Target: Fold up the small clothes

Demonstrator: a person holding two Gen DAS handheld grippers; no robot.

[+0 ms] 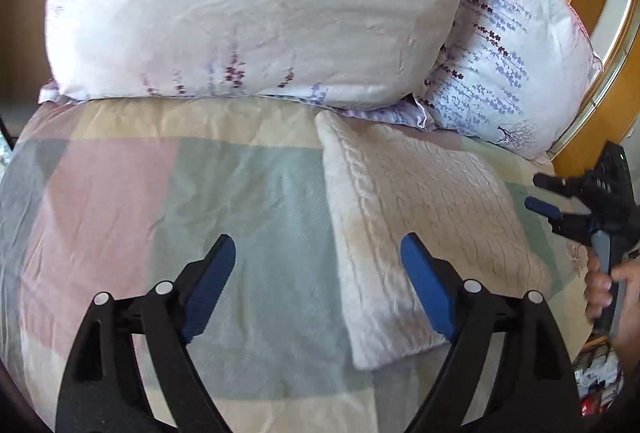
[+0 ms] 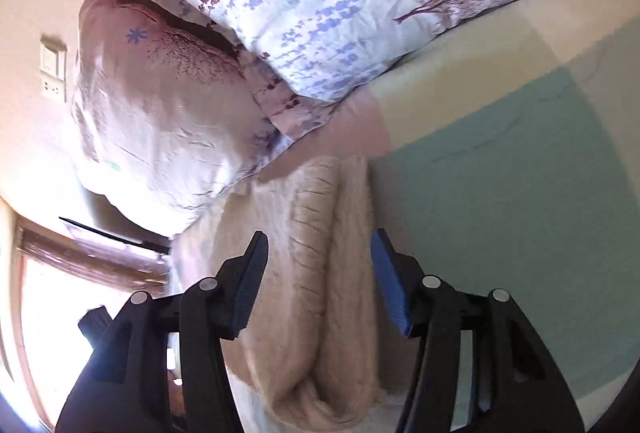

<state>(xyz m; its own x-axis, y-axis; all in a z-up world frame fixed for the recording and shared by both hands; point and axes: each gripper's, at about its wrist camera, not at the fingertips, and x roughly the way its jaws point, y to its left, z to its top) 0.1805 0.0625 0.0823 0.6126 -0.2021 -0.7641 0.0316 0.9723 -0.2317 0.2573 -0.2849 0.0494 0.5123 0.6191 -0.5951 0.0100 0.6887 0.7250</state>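
Cream knitted sweater (image 2: 320, 273) is lying folded below the pillows (image 1: 256, 13), running lengthwise between the right gripper (image 2: 318, 283)'s wide-open, empty jaws; left gripper (image 1: 318, 285) is gaping empty beside it.

Left wrist cam looks down across the bed toward the pillows (image 1: 260, 13); right wrist cam sits rolled sideways, right up close over the folded sweater (image 2: 320, 273). Both catch sweater, pillows, bedsheet (image 1: 100, 201).

The right gripper (image 2: 318, 261), jaws apart, hovers over a folded, possibly knitted cream garment (image 2: 316, 273) beside floral pillows (image 2: 320, 1).
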